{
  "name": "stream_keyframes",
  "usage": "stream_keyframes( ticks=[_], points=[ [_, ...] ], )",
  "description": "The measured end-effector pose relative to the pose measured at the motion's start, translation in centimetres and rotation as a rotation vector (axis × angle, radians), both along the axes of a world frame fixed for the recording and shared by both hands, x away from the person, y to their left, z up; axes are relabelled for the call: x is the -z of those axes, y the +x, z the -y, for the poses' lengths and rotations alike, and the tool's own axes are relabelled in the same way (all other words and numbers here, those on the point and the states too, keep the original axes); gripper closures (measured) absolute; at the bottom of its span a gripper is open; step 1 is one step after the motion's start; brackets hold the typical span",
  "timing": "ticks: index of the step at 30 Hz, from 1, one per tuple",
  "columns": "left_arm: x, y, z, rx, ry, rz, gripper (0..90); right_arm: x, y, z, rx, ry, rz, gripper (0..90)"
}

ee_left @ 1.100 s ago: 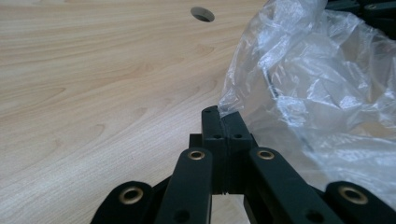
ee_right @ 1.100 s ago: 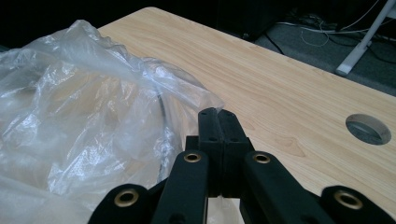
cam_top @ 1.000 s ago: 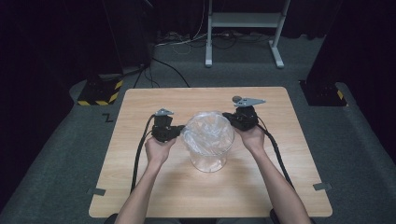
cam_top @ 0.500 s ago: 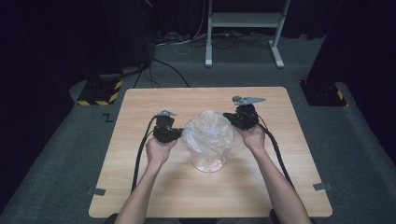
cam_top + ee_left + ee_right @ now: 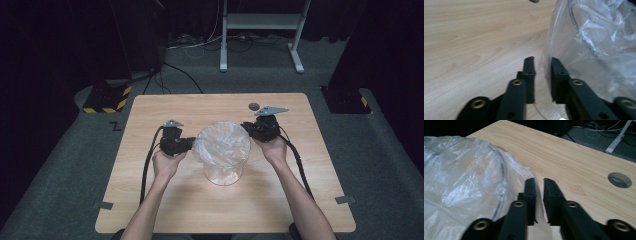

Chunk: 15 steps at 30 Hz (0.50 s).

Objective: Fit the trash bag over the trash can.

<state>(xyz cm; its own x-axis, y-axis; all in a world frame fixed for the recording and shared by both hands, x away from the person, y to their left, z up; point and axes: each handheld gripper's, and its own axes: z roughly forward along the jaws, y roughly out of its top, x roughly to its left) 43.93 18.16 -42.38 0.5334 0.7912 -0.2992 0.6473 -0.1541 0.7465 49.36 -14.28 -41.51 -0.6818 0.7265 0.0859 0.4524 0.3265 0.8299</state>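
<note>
From the high view, the clear bin (image 5: pixel 223 162) with its plastic liner (image 5: pixel 222 142) sits mid-table (image 5: pixel 150 210), my left gripper (image 5: pixel 187 145) and right gripper (image 5: pixel 249 129) at either rim. In the left gripper view my jaws have just been opening; a fold of liner (image 5: pixel 599 50) stands in the gap, looks loose I think. Right gripper view is the same: jaws just opened slightly, liner (image 5: pixel 461 182) edge between them.

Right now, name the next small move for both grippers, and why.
Probably draw both back from the bag. The jaws of the left gripper and right gripper have just been opening, film loose between them, and the bag already drapes over the container rim.
</note>
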Motion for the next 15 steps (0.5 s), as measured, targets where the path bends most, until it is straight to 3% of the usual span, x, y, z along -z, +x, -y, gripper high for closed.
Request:
stream_keyframes(
  ticks=[5, 7, 15],
  points=[
    [-0.8, -0.5, -0.8, -0.036, -0.079, 0.03, 58.1, -0.9, -0.8, 0.7, 0.004, 0.014, 0.032, 70.2],
    [-1.1, -0.9, -1.2, -0.038, -0.117, 0.061, 54.2, -1.1, -1.1, 0.9, 0.006, 0.022, 0.037, 68.9],
    [-3.2, -2.8, -1.7, -0.033, -0.154, 0.14, 46.2, -1.4, -2.7, 1.8, 0.011, 0.027, 0.057, 66.2]
  ],
)
